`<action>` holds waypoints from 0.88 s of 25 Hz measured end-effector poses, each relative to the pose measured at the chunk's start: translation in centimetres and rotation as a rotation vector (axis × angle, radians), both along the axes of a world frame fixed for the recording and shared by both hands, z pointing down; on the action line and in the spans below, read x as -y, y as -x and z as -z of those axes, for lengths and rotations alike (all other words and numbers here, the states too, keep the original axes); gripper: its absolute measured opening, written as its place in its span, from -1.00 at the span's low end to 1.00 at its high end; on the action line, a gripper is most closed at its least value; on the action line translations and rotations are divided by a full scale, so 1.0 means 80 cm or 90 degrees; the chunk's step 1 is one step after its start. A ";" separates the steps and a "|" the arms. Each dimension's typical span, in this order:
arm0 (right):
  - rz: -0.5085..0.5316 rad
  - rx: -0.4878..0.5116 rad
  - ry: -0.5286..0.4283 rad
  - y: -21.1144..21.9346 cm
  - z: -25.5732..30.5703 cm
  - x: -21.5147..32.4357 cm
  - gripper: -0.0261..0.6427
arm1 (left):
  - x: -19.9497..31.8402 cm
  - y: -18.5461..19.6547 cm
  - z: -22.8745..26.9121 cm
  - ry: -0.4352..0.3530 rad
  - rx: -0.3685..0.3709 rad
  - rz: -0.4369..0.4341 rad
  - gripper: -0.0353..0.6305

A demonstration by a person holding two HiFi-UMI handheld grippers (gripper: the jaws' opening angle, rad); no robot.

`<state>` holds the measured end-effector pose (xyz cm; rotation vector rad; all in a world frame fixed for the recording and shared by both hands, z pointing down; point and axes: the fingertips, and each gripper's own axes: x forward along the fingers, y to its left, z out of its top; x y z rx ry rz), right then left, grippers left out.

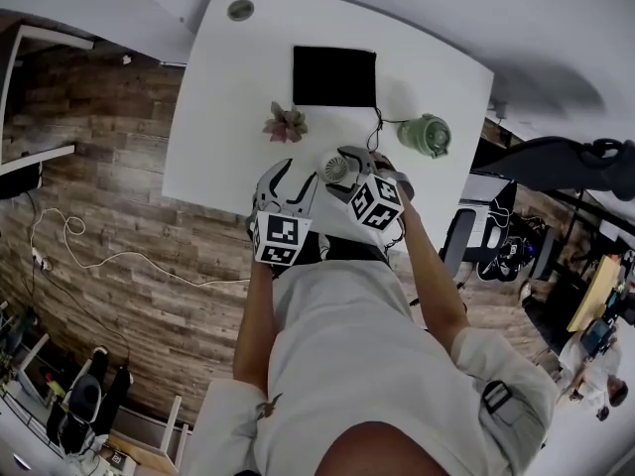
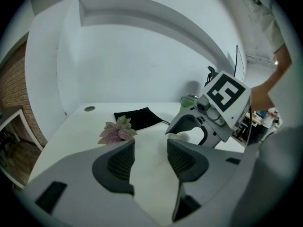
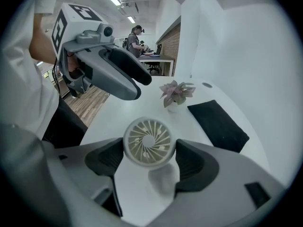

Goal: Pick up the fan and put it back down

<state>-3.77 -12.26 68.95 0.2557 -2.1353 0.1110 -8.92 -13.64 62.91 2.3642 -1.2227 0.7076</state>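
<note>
A small white round fan stands between the pads of my right gripper, its grille facing the camera and its foot blurred below. Both pads touch the rim of the fan's head, so the gripper is shut on it. Whether the foot is off the table cannot be told. In the head view the fan sits near the table's front edge, at the tip of the right gripper. My left gripper hovers just left of it. Its jaws stand open with only bare table between them.
On the white table lie a black pouch at the back, a small pink-leaved plant to the left and a green jug with a black cable to the right. The person's body is against the front edge.
</note>
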 end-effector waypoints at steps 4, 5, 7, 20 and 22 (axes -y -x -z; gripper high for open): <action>-0.015 0.018 -0.014 0.000 0.017 0.003 0.12 | -0.002 0.001 0.007 -0.008 0.000 0.007 -0.26; -0.019 0.022 -0.018 0.000 0.021 0.004 0.12 | -0.002 0.001 0.009 -0.011 0.000 0.009 -0.26; -0.029 0.032 -0.028 -0.001 0.031 0.007 0.12 | -0.002 0.002 0.015 -0.019 0.000 0.013 -0.26; -0.085 0.124 -0.128 -0.002 0.132 0.034 0.12 | 0.011 0.012 0.085 -0.104 0.000 0.047 -0.26; -0.091 0.139 -0.144 -0.003 0.149 0.038 0.12 | 0.014 0.013 0.098 -0.120 -0.001 0.052 -0.26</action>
